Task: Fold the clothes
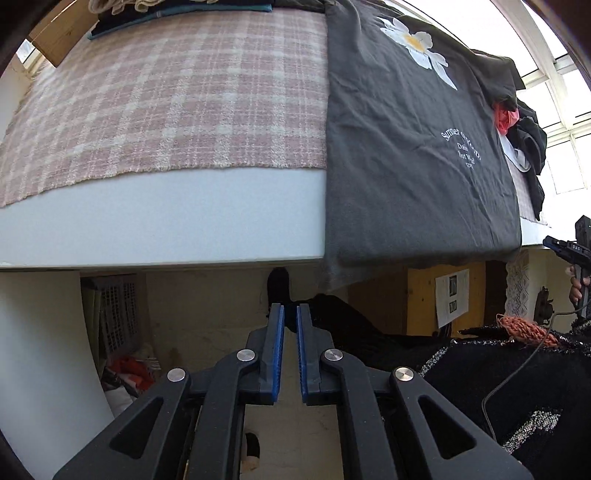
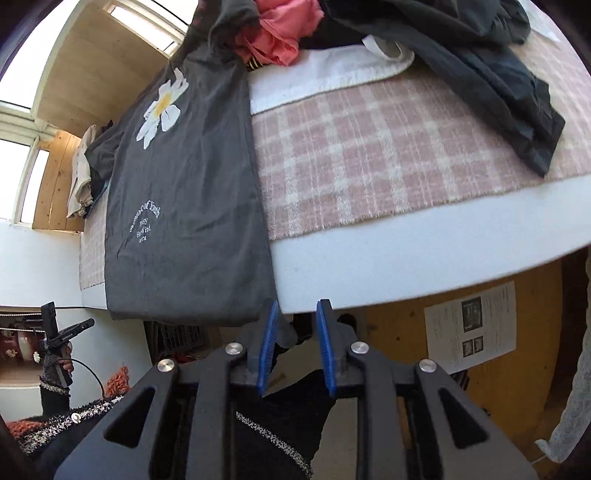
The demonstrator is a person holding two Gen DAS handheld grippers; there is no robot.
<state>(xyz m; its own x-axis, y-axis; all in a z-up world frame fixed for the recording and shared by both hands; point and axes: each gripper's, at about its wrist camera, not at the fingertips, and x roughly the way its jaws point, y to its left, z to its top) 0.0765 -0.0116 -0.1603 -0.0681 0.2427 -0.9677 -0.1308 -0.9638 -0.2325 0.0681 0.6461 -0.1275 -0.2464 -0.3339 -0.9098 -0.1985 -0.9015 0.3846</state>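
A dark grey T-shirt (image 1: 413, 155) with a white flower print and white lettering lies folded into a long strip on the table. Its hem (image 2: 184, 306) hangs over the front edge. My right gripper (image 2: 298, 304) is just below that edge at the hem's right corner. Its blue pads stand apart, and a bit of grey cloth hangs beside the left finger (image 2: 267, 332) without being pinched. My left gripper (image 1: 290, 307) points down below the table edge, left of the hem. Its pads are almost together with nothing between them.
A pink plaid blanket (image 1: 166, 103) covers the white table (image 1: 147, 229). Loose pink (image 2: 280, 33), white and black clothes (image 2: 498, 74) are heaped at the far right. A folded stack (image 1: 177, 11) sits at the back left. Under the table are a laundry basket (image 1: 118, 321) and a wooden panel bearing a paper sheet (image 2: 469, 328).
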